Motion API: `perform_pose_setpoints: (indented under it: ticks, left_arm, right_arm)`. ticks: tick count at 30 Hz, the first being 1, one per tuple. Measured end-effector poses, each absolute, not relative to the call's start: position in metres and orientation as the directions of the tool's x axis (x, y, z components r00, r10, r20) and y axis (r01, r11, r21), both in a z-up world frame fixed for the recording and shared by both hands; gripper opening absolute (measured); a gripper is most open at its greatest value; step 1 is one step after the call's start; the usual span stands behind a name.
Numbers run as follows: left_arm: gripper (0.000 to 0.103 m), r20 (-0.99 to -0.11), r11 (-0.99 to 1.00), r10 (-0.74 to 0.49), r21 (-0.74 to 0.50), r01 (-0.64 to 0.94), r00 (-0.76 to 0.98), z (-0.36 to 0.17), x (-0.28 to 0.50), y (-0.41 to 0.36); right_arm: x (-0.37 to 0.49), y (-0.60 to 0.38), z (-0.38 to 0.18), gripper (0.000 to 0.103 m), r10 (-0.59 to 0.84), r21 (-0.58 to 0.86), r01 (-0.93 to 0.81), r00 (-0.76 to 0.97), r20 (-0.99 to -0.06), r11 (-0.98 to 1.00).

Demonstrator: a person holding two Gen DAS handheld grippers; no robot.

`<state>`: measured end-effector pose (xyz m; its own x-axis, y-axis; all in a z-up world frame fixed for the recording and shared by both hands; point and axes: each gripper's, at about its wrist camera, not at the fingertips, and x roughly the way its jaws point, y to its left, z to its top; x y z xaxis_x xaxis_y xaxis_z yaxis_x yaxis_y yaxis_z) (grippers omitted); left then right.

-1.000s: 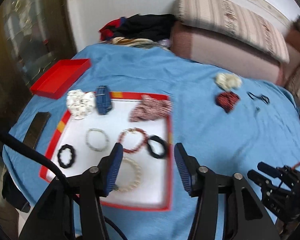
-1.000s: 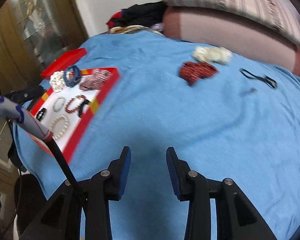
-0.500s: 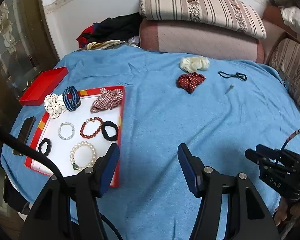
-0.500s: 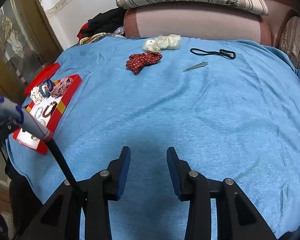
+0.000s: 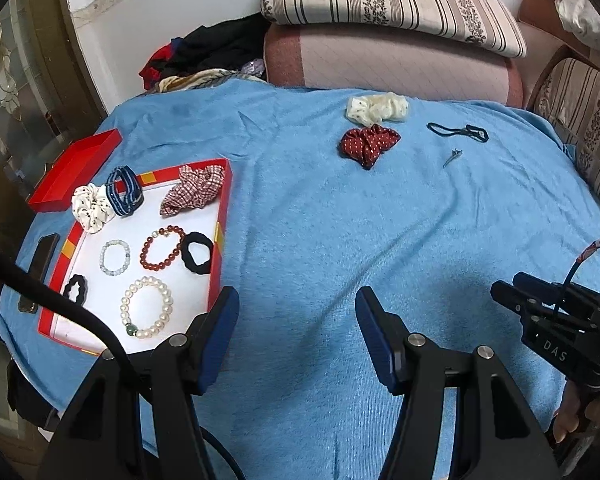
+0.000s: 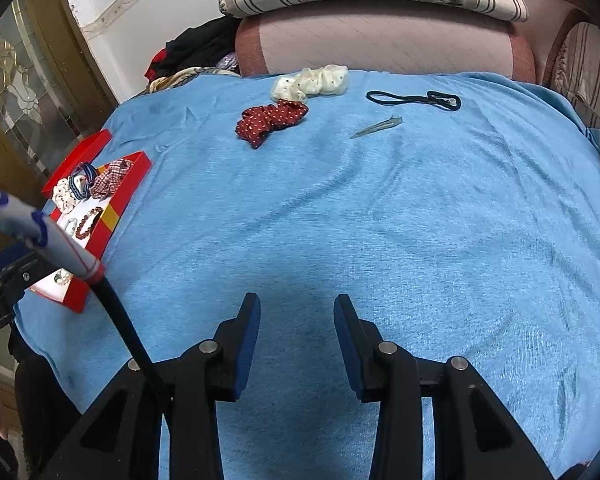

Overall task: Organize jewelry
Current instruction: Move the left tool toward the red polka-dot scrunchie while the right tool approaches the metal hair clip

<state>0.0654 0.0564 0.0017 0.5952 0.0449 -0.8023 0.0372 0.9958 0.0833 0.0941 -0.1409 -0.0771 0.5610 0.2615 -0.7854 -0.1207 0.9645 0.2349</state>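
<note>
Left gripper [image 5: 297, 334]: jaws held apart, empty, lower centre, above the blue cloth [image 5: 320, 240].
Right gripper [image 6: 296, 338]: jaws apart, nothing held.
Red tray [image 5: 223, 216]: left of frame; pearl bracelet [image 5: 147, 307], red bead bracelet [image 5: 162, 248], scrunchies inside.
Upper centre: cream scrunchie [image 6: 312, 82], red dotted scrunchie [image 6: 272, 120], black hair tie [image 6: 414, 100], possibly a hair clip [image 6: 376, 127].

Blue blanket [image 5: 320, 240], red tray [image 5: 219, 240], scrunchies [image 5: 368, 142], hair clip [image 5: 452, 158]

Hidden and cut-off parts

In the right wrist view a cable and the left tool's body cover the near end of the red tray [image 6: 118, 204]; its pearl bracelet [image 6: 62, 277] barely shows. The small clip [image 5: 452, 157] is too tiny to identify.
</note>
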Motion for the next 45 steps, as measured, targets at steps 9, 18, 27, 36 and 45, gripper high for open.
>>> perform_pose_setpoints:
  ticks: [9, 18, 27, 36, 45]
  left_arm:
    - [0.059, -0.833, 0.998, 0.027, 0.052, 0.029, 0.552, -0.024, 0.089, 0.061]
    - [0.059, -0.861, 1.0, 0.006, 0.021, 0.023, 0.509, -0.049, 0.125, 0.065]
    - [0.059, -0.856, 0.997, 0.027, 0.057, 0.043, 0.515, -0.06, 0.161, 0.051]
    - [0.059, -0.844, 0.997, -0.018, 0.023, 0.069, 0.536, -0.055, 0.206, 0.04]
    - [0.059, -0.849, 0.994, -0.092, -0.05, 0.093, 0.521, -0.061, 0.264, 0.027]
  right_arm:
    - [0.117, -0.157, -0.092, 0.042, 0.23, 0.226, -0.076, 0.551, -0.802, 0.971]
    - [0.157, -0.184, -0.103, 0.042, 0.197, 0.239, 0.003, 0.556, -0.808, 0.971]
    - [0.198, -0.2, -0.104, 0.042, 0.169, 0.235, 0.042, 0.572, -0.802, 0.971]
    - [0.238, -0.208, -0.104, 0.042, 0.178, 0.265, 0.062, 0.593, -0.785, 0.962]
    - [0.279, -0.206, -0.111, 0.042, 0.227, 0.322, 0.064, 0.582, -0.781, 0.944]
